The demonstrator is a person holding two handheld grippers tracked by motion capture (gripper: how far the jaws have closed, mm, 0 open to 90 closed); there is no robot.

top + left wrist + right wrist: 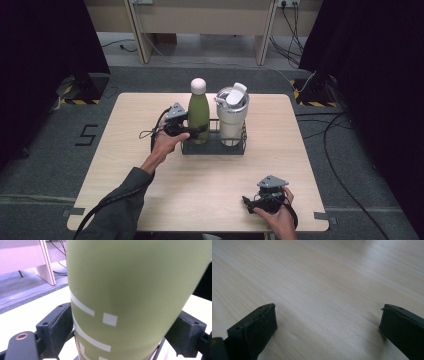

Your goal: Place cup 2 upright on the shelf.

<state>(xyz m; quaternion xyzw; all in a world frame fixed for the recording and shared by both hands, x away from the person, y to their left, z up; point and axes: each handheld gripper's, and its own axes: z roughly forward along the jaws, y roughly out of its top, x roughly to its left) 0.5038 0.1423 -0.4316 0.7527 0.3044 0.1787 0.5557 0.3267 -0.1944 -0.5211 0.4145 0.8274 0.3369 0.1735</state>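
1. Risk: the left gripper (pixel 192 129) has its jaws around the bottle (pixel 198 112), seemingly pinching it; a tilt while lifting could snag the base on the rack (pixel 214 148).
2. Risk: the tumbler (pixel 232 116) stands just right of the bottle; a sideways swing could knock it.
3. Bottle: olive green, matte, white cap, white dashes on the body; upright in the rack's left slot, mid-table, far side.
4. Right gripper (pixel 250 204) rests on the near right of the table (pixel 150 200), jaws spread, holding nothing.

Even overhead light on my table (pixel 150 200), shadows soft; dark curtains flank the high view. My left gripper view blurs the green bottle (pixel 130 290) close up; both gripper views are soft
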